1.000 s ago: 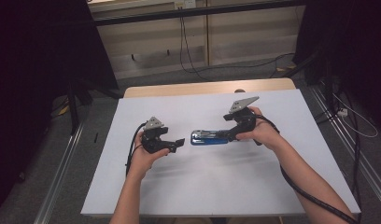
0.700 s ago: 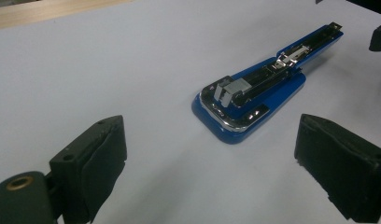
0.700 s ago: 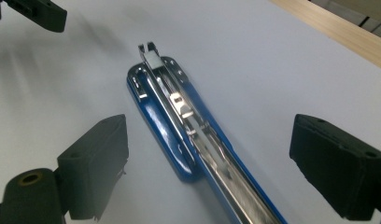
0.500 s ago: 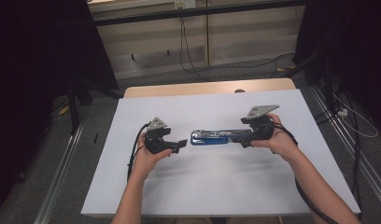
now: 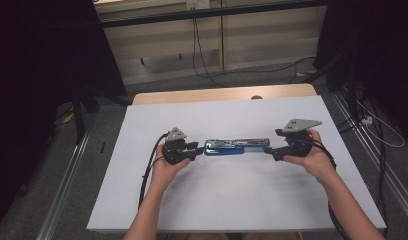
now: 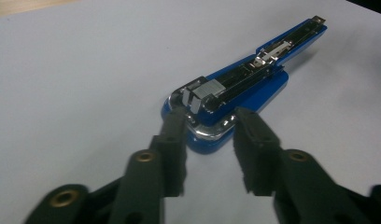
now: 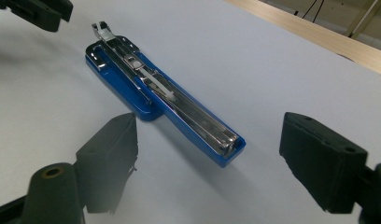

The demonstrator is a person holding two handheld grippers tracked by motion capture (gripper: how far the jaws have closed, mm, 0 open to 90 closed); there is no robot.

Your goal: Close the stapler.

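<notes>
While the blue stapler (image 5: 235, 147) is lying swung open flat mid-table on the white sheet (image 5: 232, 200), the left gripper (image 6: 208, 125) is just closing narrowly around its hinge end, and the right gripper (image 7: 208, 156) is gaping wide at the other tip, narrowing slightly and touching nothing.

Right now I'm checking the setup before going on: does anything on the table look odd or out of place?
Yes: the blue metal stapler on the white table lies swung fully open, its silver staple channel exposed. The left gripper pinches its hinge end, its fingers having just closed.
</notes>
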